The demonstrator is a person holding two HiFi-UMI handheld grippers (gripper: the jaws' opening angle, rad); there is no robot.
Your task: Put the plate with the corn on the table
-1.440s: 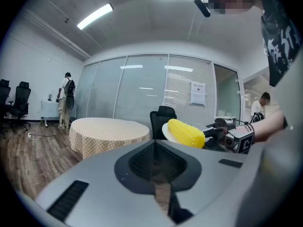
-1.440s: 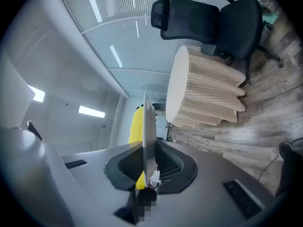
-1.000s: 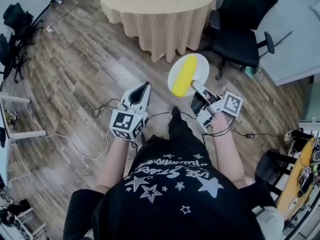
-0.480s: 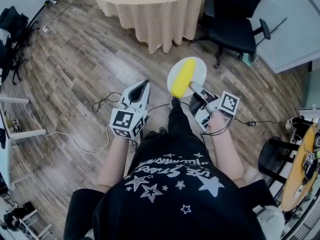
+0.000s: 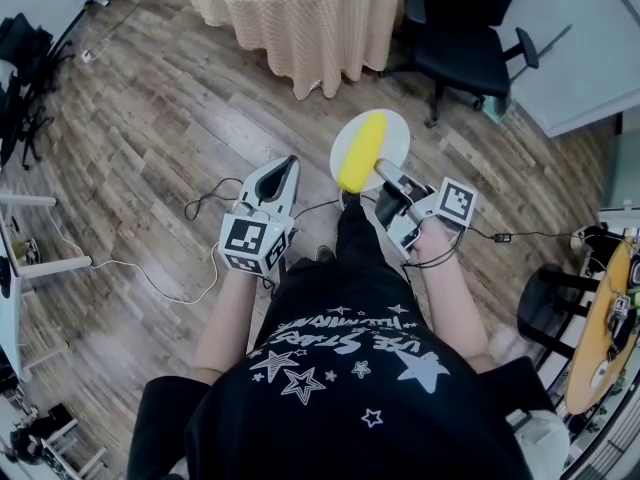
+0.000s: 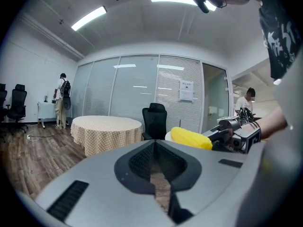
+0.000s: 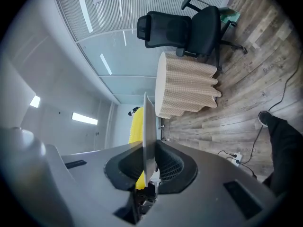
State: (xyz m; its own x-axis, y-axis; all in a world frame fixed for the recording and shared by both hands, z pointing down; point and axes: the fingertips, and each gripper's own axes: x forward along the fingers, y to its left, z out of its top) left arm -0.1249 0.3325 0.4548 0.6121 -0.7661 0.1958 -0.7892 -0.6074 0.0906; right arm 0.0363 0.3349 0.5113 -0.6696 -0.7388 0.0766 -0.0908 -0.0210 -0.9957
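We pinch the plate (image 5: pixel 396 131) by its near rim in the right gripper (image 5: pixel 384 172); the corn (image 5: pixel 362 152) points lengthwise toward the worktop (image 5: pixel 300 3), well ahead. The left gripper (image 5: pixel 287 165) has its fingers together, empty.

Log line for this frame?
right gripper: shut on plate | corn: on plate | left gripper: shut, empty | table: ahead, not reached

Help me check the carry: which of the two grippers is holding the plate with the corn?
The right gripper, clamped on the rim of the plate with the corn lying on it. The left gripper is shut, with nothing between its jaws.
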